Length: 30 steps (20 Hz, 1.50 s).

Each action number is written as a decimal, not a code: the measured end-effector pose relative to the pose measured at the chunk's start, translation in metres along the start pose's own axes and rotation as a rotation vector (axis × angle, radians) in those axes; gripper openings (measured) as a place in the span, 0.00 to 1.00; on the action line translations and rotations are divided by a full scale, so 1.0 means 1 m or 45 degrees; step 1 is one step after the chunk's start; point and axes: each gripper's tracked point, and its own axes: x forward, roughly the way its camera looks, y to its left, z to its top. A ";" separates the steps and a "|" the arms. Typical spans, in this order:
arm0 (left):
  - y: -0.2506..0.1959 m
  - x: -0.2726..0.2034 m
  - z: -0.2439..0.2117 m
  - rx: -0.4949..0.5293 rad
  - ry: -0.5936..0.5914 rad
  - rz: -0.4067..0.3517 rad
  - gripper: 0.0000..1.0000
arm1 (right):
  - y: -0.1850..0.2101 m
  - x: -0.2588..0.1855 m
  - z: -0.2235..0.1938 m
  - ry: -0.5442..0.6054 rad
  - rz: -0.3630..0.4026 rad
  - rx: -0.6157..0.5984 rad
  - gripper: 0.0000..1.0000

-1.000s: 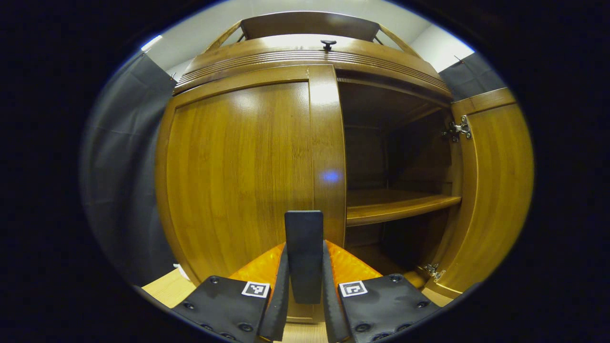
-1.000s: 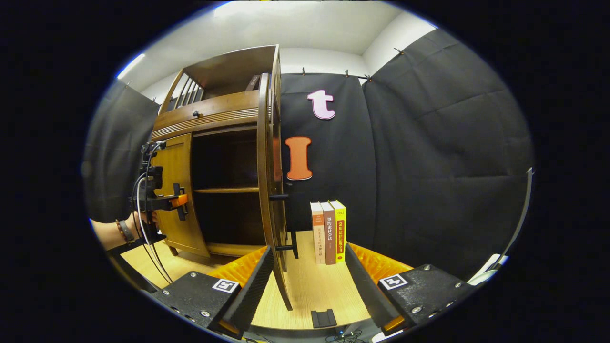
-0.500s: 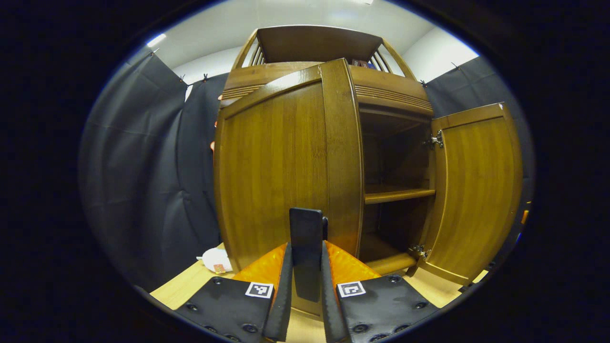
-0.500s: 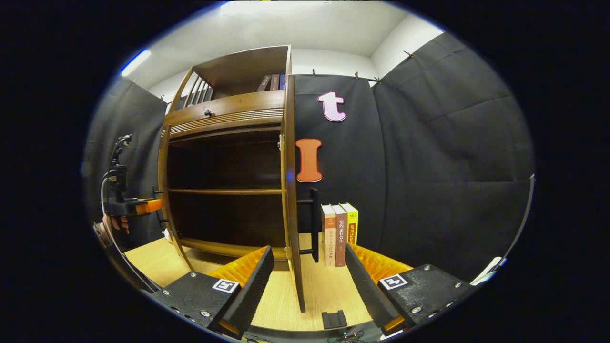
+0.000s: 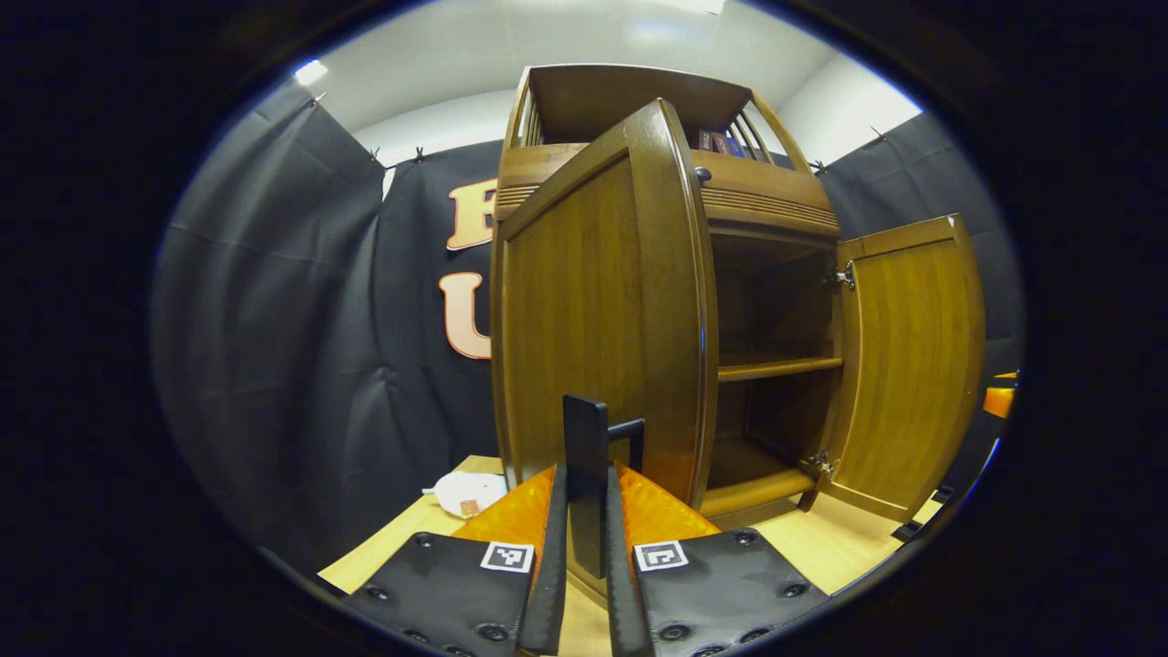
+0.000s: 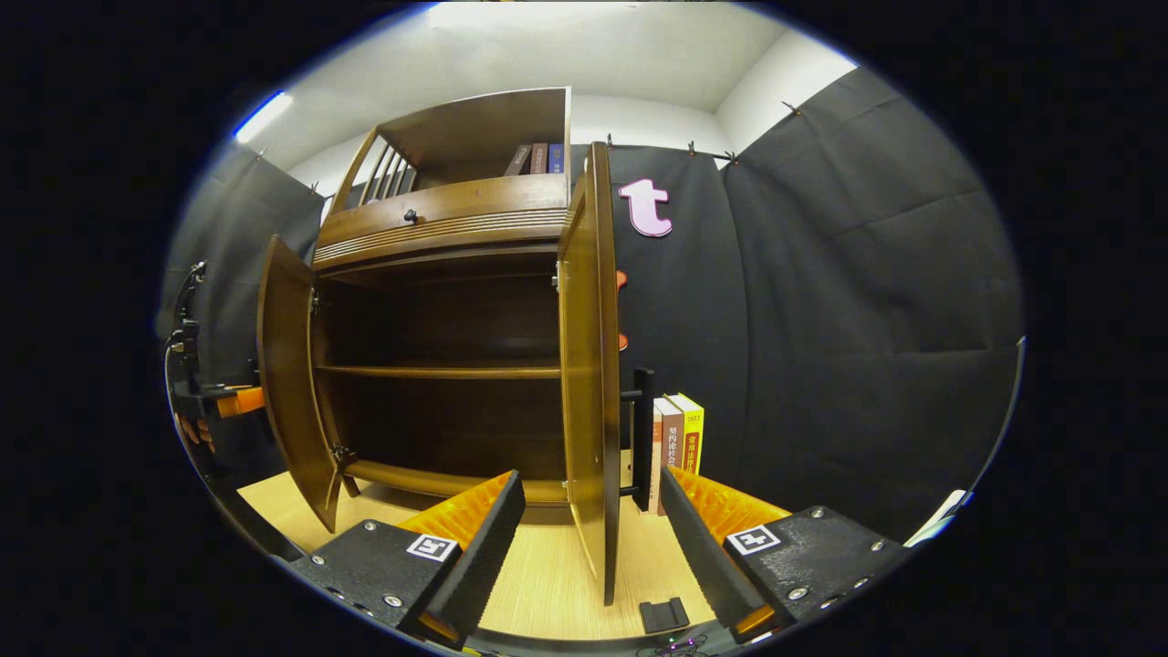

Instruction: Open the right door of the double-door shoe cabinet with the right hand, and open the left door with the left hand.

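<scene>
The wooden shoe cabinet [image 6: 438, 228] stands with both doors swung out and its shelf [image 6: 438, 371] bare. In the left gripper view, my left gripper [image 5: 584, 474] is shut on the dark bar handle [image 5: 584, 429] of the left door [image 5: 584, 319]; the right door [image 5: 912, 365] hangs wide to the right. In the right gripper view, my right gripper [image 6: 589, 479] is open, its fingers [image 6: 484, 538] spread either side of the edge-on right door [image 6: 589, 365] without pressing it. That door's handle [image 6: 643, 438] sits just right of it. The left door [image 6: 283, 383] shows at the left, the other gripper [image 6: 219, 401] behind it.
Upright books [image 6: 680, 438] stand on the light wooden table [image 6: 547, 584] right of the cabinet; more books [image 6: 538, 157] sit in its top rack. A white object [image 5: 465, 493] lies left of the cabinet. A small black piece [image 6: 664, 616] lies at the table's front edge.
The left door has swung from nearly flush to well out, pulled by my left gripper on its handle. The right door has swung wider while my right gripper stayed open around its edge.
</scene>
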 end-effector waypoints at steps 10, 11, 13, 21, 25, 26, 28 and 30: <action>0.092 -0.017 -0.002 0.006 -0.027 0.086 0.08 | 0.006 -0.001 0.005 -0.010 -0.027 -0.018 0.92; 0.098 -0.016 -0.003 0.003 -0.026 0.062 0.08 | 0.007 -0.001 0.006 -0.006 -0.030 -0.019 0.92; 0.107 -0.015 -0.003 -0.006 -0.028 0.023 0.08 | 0.008 -0.002 0.008 -0.011 -0.034 -0.019 0.92; 0.137 -0.019 -0.003 -0.024 -0.054 -0.101 0.09 | 0.026 -0.004 0.007 0.006 -0.028 -0.026 0.92; 0.150 -0.033 -0.004 -0.004 -0.057 -0.095 0.10 | 0.035 -0.011 0.010 -0.003 -0.026 -0.053 0.92; 0.151 -0.037 -0.005 -0.012 -0.048 -0.101 0.17 | 0.038 -0.010 0.009 0.001 -0.021 -0.051 0.92; 0.158 -0.046 -0.008 0.003 -0.039 -0.066 0.15 | 0.041 -0.006 0.008 -0.001 -0.018 -0.042 0.92; 0.160 -0.057 -0.009 -0.019 -0.032 -0.030 0.14 | 0.045 -0.001 0.010 -0.004 0.000 -0.024 0.92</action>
